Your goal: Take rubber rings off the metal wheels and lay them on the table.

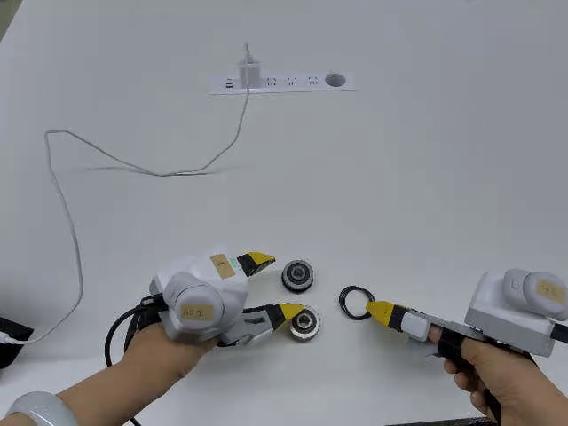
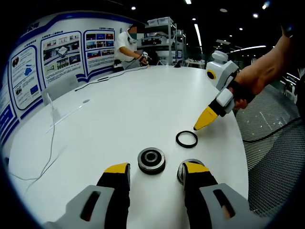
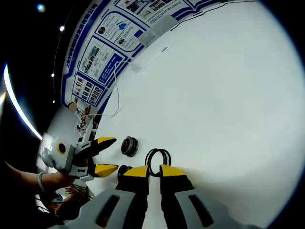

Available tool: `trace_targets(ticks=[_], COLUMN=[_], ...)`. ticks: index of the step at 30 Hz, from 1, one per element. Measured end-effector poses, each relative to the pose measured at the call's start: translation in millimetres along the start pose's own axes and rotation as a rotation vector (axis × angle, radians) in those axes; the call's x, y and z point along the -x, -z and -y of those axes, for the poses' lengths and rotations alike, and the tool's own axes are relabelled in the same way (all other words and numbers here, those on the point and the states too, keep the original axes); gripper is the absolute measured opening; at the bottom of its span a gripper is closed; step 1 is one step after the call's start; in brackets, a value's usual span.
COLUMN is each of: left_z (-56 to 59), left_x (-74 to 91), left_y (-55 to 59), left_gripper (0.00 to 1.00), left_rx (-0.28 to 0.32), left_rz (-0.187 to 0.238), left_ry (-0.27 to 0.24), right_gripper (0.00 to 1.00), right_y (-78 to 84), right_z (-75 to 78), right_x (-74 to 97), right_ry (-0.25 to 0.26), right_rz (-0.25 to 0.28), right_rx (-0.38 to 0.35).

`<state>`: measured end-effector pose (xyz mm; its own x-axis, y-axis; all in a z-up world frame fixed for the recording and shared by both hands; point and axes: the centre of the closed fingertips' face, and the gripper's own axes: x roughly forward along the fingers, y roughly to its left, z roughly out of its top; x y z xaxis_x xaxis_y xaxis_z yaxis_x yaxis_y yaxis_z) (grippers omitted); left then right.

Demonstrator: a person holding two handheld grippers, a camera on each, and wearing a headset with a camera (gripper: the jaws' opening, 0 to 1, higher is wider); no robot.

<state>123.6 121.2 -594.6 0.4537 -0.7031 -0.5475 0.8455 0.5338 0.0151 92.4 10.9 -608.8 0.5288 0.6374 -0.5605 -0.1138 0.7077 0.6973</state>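
Two small metal wheels lie on the white table. One wheel [image 1: 298, 275] [image 2: 151, 160] [image 3: 128, 146] carries a black rubber ring and sits just ahead of my open left gripper [image 1: 273, 286] [image 2: 156, 171]. The other wheel [image 1: 305, 324] [image 2: 181, 170] looks bare and rests against the nearer left fingertip [image 1: 290, 311]. A loose rubber ring [image 1: 355, 302] [image 2: 186, 139] [image 3: 157, 157] lies flat to the right. My right gripper [image 1: 373, 307] [image 3: 153, 171] has its yellow tips pinched on that ring's near edge.
A white power strip [image 1: 282, 83] lies at the far side, with a grey cable [image 1: 67, 213] looping down the left. A black cable [image 1: 115, 333] trails from the left gripper. Bare tabletop [image 1: 426, 177] spreads to the right and behind the wheels.
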Motion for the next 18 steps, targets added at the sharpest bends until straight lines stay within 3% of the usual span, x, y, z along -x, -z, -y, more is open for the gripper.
trace_targets(ticks=[7,18], left_z=[0.4,1.2], left_x=[-1.8,-5.3], left_y=[-1.1,-6.9], left_gripper=[0.44,0.37], left_rx=[-0.005,-0.005], left_rz=[-0.001,0.006], left_ry=[0.002,0.003], right_gripper=[0.1,0.1], right_y=[-1.5,-7.6], right_z=[0.2,-26.5], right_x=[1.7,-17.4], right_ry=[0.0,-0.059], right_rz=[0.008,-0.001], right_rx=[-0.004,0.012])
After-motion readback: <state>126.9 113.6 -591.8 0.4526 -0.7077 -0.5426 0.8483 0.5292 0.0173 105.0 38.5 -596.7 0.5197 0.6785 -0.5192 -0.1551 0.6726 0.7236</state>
